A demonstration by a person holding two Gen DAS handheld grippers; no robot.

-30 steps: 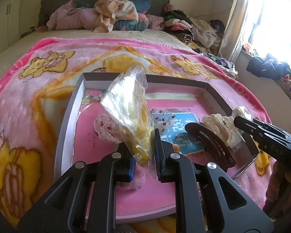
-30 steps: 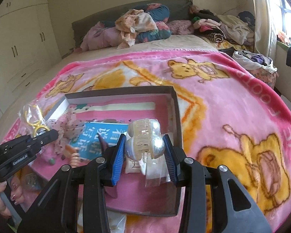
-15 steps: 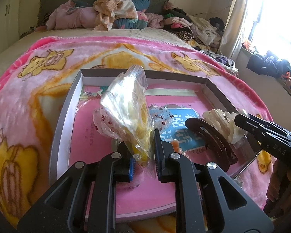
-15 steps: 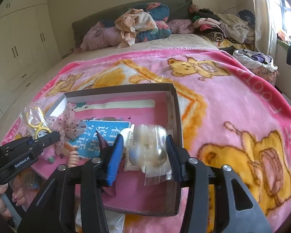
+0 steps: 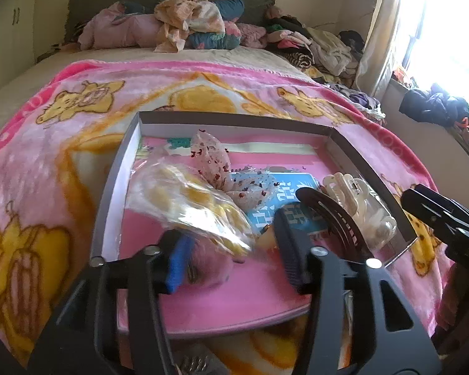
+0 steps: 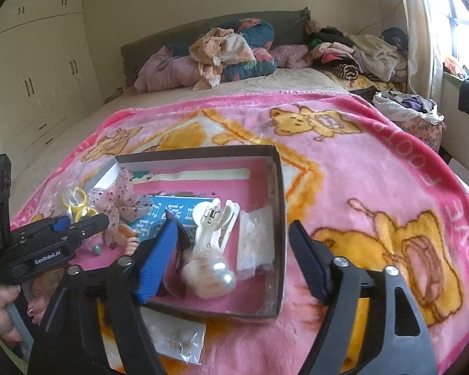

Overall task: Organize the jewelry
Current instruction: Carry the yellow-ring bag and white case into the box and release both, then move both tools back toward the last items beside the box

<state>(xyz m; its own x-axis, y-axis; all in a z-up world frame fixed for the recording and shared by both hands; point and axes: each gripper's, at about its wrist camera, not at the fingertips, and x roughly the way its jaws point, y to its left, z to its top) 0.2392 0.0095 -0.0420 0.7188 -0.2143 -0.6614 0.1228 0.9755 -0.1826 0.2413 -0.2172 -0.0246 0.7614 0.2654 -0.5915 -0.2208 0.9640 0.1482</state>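
bedroom, daylight. bed [image 6: 265, 87] extends ahead of the fingers, covered by a pink blanket [image 6: 375, 168] with yellow bear print. dark headboard [image 6: 178, 40] at the far end, with piled clothes [image 6: 231, 53] against it. cream wardrobe [image 6: 37, 78] with dark handles far left of the fingers. bright window [image 5: 447, 22] with pale curtain [image 5: 378, 37] to the right; strong glare there. walls cream.

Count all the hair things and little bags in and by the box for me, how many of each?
Hair claw clips: 2, white pearl claw clip and dark brown claw clip
Sheer bows: 1
Clear bags: 2, bag of yellow rings, bag of small earrings outside the box
Total: 5
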